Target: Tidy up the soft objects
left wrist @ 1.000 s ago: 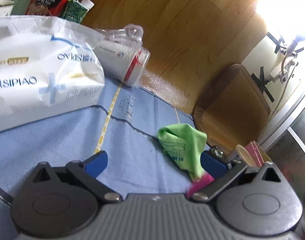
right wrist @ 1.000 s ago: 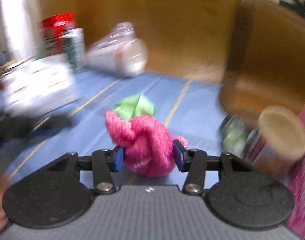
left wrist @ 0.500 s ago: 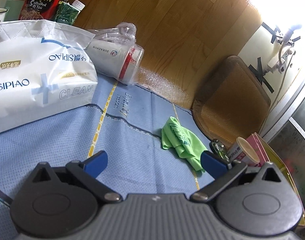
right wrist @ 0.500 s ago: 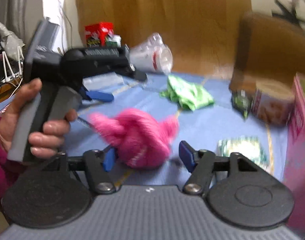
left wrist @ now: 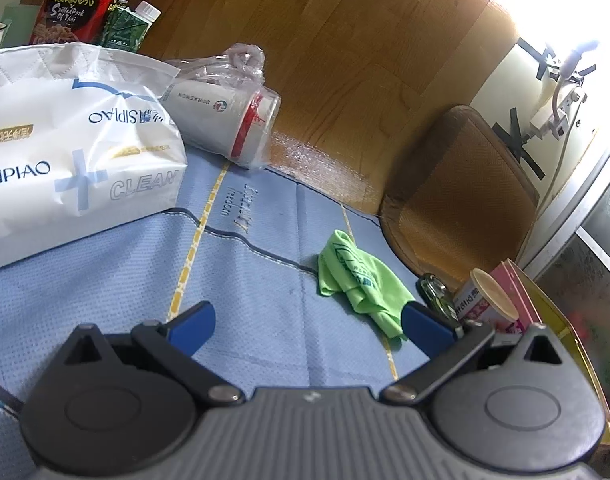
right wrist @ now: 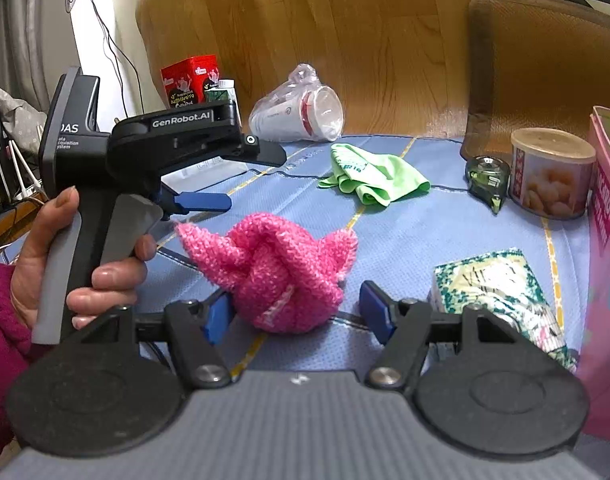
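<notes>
A knotted pink knitted cloth [right wrist: 273, 268] lies on the blue mat [right wrist: 425, 232] between the fingers of my right gripper [right wrist: 297, 312]. Its jaws are opening: the right pad stands clear of the cloth and the left pad sits at its edge. A crumpled green cloth [right wrist: 375, 178] lies farther back on the mat. In the left wrist view that green cloth [left wrist: 357, 280] is just beyond the right finger of my left gripper [left wrist: 309, 324], which is open and holds nothing. A hand holds the left gripper [right wrist: 203, 202] to the left of the pink cloth.
A white tissue pack [left wrist: 65, 160] and bagged paper cups [left wrist: 229, 120] sit at the mat's far left. A can [right wrist: 549, 176], a tape dispenser [right wrist: 487, 178], a patterned packet [right wrist: 497, 292] and a pink box [right wrist: 607, 240] crowd the right. A woven brown seat [left wrist: 457, 200] stands behind.
My right gripper drew back toward the left gripper with the pink cloth, and its jaws widened off it. The pink cloth left the left wrist view. The left gripper stayed put.
</notes>
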Demonstrator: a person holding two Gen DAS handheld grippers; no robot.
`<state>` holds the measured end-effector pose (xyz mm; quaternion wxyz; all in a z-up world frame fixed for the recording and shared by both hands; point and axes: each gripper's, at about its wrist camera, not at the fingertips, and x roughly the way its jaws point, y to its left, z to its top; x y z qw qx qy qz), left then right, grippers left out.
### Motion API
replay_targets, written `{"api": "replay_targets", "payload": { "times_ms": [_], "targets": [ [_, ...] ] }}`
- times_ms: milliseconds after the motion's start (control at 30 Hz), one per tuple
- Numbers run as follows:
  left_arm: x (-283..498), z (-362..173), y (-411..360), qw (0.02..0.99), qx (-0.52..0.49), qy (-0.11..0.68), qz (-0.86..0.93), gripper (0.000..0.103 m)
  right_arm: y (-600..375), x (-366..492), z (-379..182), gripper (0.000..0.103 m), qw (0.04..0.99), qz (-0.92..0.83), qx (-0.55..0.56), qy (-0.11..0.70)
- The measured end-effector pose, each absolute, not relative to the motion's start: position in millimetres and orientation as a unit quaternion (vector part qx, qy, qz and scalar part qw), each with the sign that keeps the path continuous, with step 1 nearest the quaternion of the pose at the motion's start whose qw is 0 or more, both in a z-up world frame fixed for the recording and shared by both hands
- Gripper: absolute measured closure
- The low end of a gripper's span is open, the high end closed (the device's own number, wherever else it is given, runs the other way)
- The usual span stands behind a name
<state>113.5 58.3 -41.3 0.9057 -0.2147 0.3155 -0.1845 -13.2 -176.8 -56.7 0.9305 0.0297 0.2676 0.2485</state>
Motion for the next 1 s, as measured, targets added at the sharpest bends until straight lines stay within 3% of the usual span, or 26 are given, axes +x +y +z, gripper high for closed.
{"api": "replay_targets", "payload": {
  "times_ms": [200,433,467,500,533,600,867,1000],
  "targets": [
    [93.8,-35.1,61.6,0.897,-0.222,0.318,-0.210,0.001,-175.6,-19.6,-55.9,0.027,0.932,0.244,0.017,0.266],
    [46.2,-13.8,43.6,0.877,-0.204,0.329,-0.286,0.005,-174.2,-22.1,-55.4,0.027,0.936,0.237,0.018,0.260],
    [42.6,-13.5,36.6,0.873,-0.198,0.333,-0.298,0.007,-171.5,-23.1,-55.4,0.032,0.936,0.239,0.012,0.259],
    [40.7,-14.4,27.8,0.867,-0.189,0.342,-0.309,0.014,-168.8,-23.5,-55.8,0.048,0.934,0.245,0.004,0.259],
    [40.7,-16.7,17.7,0.860,-0.180,0.353,-0.320,0.028,-166.1,-25.2,-55.7,0.052,0.934,0.248,-0.004,0.257],
    [40.1,-18.4,-0.6,0.861,-0.153,0.370,-0.314,0.031,-164.9,-30.2,-53.8,0.055,0.939,0.245,-0.014,0.243],
    [28.6,42.5,-65.2,0.856,-0.103,0.308,-0.401,0.031,-216.0,-65.3,-21.0,0.055,0.975,0.173,-0.003,0.141],
    [26.3,57.1,-123.7,0.842,-0.066,0.297,-0.446,0.026,-251.6,-80.4,-9.2,0.054,0.989,0.108,-0.009,0.099]
  ]
}}
